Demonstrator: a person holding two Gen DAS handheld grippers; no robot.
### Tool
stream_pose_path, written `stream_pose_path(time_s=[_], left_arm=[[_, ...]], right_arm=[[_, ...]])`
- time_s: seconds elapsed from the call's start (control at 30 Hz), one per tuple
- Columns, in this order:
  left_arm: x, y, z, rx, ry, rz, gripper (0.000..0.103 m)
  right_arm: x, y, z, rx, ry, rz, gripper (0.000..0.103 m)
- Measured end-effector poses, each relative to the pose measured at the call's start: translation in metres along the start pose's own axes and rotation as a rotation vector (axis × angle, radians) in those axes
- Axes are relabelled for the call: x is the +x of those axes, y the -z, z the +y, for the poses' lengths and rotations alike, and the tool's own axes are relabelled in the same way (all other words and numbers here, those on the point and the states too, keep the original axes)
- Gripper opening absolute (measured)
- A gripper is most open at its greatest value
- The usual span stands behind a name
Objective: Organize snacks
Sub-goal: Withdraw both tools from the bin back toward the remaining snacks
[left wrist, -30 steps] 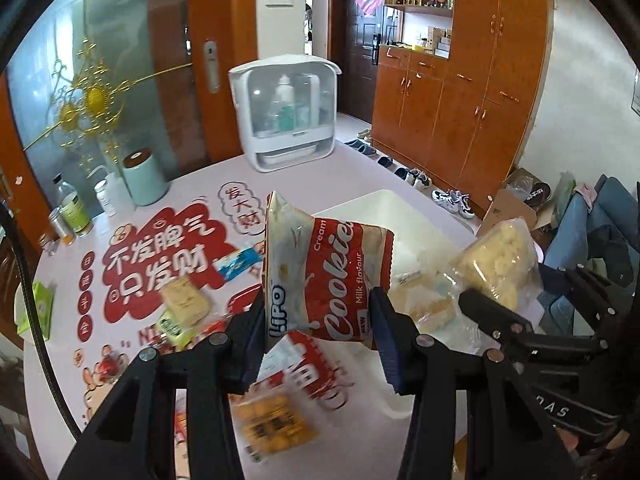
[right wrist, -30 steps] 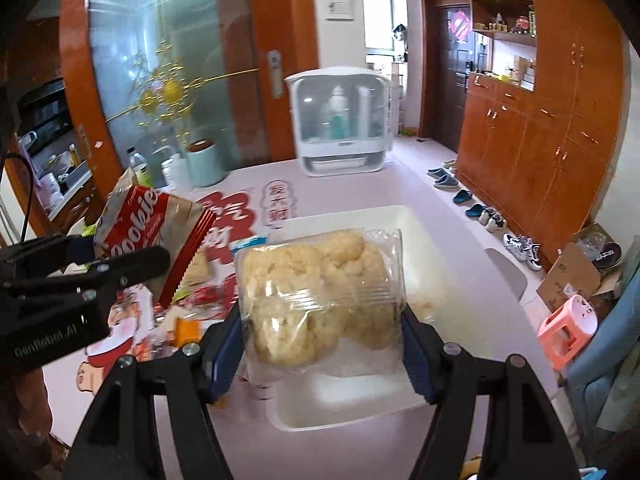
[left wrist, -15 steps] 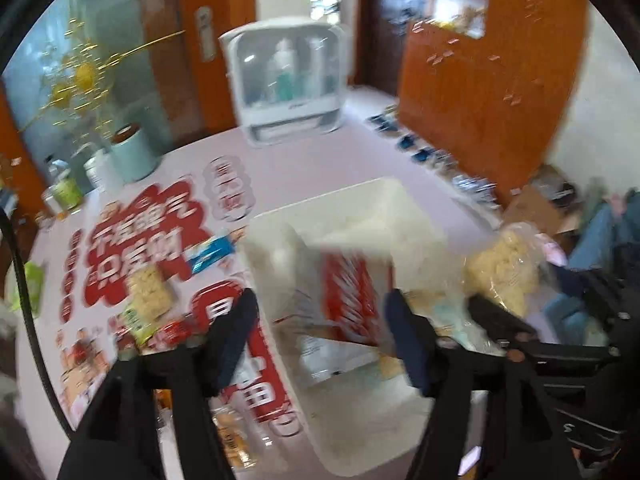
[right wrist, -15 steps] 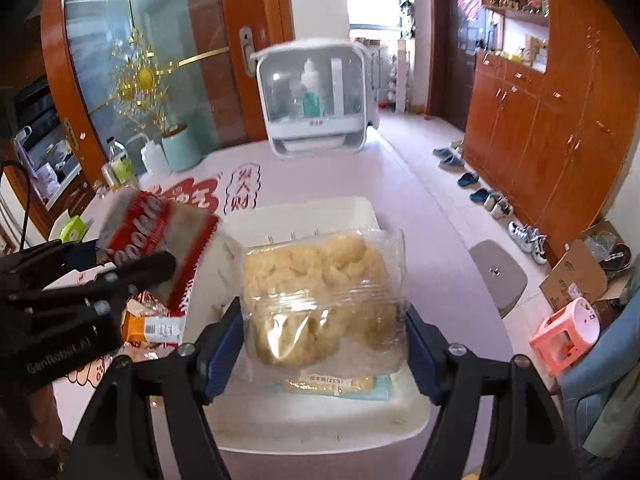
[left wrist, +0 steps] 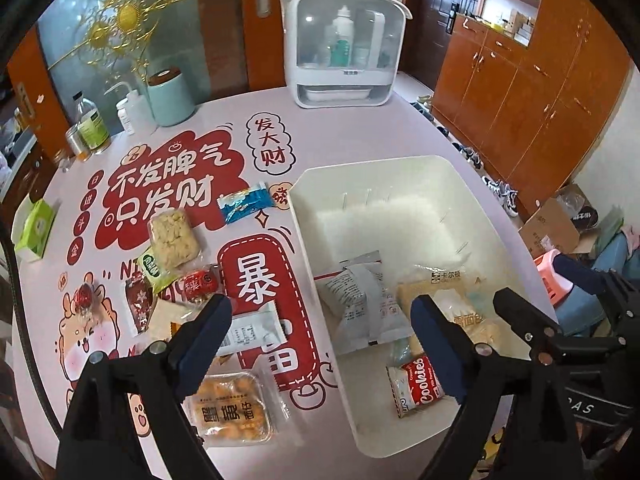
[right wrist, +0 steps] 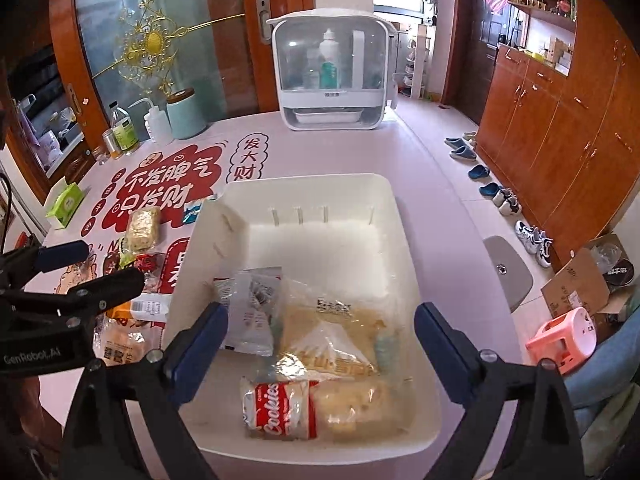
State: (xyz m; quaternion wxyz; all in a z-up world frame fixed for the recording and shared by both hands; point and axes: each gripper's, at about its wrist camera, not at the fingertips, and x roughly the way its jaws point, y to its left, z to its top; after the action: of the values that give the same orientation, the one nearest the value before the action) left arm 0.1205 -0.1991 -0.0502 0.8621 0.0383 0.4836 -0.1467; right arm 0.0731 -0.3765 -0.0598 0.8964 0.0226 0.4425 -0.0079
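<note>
A white bin (left wrist: 400, 168) (right wrist: 304, 184) sits on the table. Inside lie the red Cookies pack (left wrist: 418, 386) (right wrist: 278, 410), a silver pack (left wrist: 360, 300) (right wrist: 252, 300) and clear bags of yellow pastry (right wrist: 340, 336) (left wrist: 460, 312). My left gripper (left wrist: 320, 344) is open and empty, above the bin's left wall. My right gripper (right wrist: 320, 344) is open and empty above the bin's near end. Loose snacks lie left of the bin: a yellow cracker pack (left wrist: 173, 240), a blue pack (left wrist: 246, 202), a tray of buns (left wrist: 230, 408).
A white dispenser cabinet (left wrist: 344, 48) stands at the table's far edge. A teal canister (left wrist: 170, 98) and bottles (left wrist: 93, 126) stand at the far left. A green tissue box (left wrist: 35, 229) lies at the left edge. The right table edge drops to floor with shoes.
Both grippers have opened. The Cookies pack has left my left gripper and the pastry bag my right; both now lie in the bin. Both grippers are higher above the table.
</note>
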Motion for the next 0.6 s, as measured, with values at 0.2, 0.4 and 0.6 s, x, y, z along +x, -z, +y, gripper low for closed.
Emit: stream_pose_path(time_s=[0.2, 0.4, 0.6], left_arm=[[-0.015, 0.005, 0.011, -0.006, 0.003, -0.037, 0.09], [-0.033, 0.013, 0.026, -0.012, -0.005, -0.072, 0.09], [-0.049, 0.022, 0.048, -0.027, -0.011, -0.104, 0.09]], right_arm=[[-0.001, 0.002, 0.011, 0.009, -0.028, 0.007, 0.095], [-0.004, 0.001, 0.03, 0.006, -0.057, 0.013, 0.095], [-0.015, 0.0, 0.053, -0.005, -0.085, -0.036, 0.095]])
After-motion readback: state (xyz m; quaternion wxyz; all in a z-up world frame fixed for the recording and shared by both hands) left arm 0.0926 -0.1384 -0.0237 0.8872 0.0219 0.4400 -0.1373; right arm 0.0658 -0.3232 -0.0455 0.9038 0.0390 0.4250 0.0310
